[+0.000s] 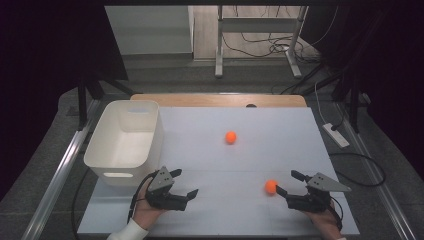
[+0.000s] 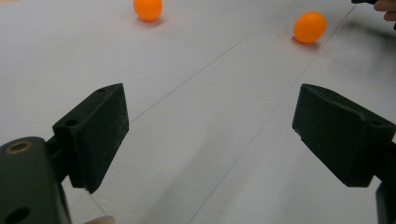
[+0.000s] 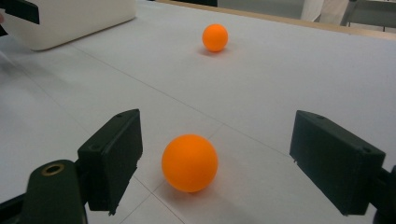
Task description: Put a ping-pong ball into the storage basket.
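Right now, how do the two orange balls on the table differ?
The near orange ball lies between the open jaws of the right gripper, untouched; the far orange ball sits alone mid-table, away from both grippers. The near one is close to the table's front edge, the far one nearer the white bin. Both look alike: round, plain orange.

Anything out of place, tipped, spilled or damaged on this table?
Nothing stands out. The white bin stands upright at the left, two orange balls rest on the white table, and the nearer ball sits before the open right claw.

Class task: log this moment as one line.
right gripper open at near ball | left gripper open, idle | far ball loose | bin empty
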The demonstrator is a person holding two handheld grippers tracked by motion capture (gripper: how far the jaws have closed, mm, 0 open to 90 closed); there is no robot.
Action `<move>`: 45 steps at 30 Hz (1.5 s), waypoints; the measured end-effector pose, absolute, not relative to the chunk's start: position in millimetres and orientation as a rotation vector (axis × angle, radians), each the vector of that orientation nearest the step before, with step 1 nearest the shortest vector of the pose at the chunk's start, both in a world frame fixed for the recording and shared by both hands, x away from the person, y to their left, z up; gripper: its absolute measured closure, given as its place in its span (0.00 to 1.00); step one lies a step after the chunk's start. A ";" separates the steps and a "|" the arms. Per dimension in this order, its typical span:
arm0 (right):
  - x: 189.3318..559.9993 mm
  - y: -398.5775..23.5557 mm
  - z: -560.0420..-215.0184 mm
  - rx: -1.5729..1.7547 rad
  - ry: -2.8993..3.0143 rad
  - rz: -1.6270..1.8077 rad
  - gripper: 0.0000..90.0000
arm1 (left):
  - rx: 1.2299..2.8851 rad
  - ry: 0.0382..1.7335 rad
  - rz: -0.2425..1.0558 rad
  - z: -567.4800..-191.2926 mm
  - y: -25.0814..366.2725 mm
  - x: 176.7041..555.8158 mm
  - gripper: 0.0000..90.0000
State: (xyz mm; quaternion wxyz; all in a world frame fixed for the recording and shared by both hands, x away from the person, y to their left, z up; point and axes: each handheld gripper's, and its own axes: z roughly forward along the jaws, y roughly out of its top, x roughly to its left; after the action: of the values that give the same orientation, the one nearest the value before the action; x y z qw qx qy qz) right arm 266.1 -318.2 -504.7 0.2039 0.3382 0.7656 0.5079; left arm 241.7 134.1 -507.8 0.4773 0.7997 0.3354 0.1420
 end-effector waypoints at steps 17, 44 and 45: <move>265.7 -318.2 -504.5 0.939 2.135 1.416 0.20 | 1.965 0.849 0.340 -501.0 121.9 253.2 0.14; 266.9 -320.0 -506.0 0.945 2.138 1.435 0.20 | 2.004 0.845 0.357 -496.0 98.0 280.2 0.14; 266.8 -319.9 -505.9 0.945 2.138 1.436 0.20 | 2.002 0.848 0.358 -495.9 97.7 281.6 0.14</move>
State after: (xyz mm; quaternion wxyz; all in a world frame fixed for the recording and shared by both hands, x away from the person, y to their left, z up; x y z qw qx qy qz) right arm 266.8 -319.9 -505.9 0.1977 0.3376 0.7639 0.5132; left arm 281.6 97.7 -495.9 0.4520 0.8105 0.3431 0.1449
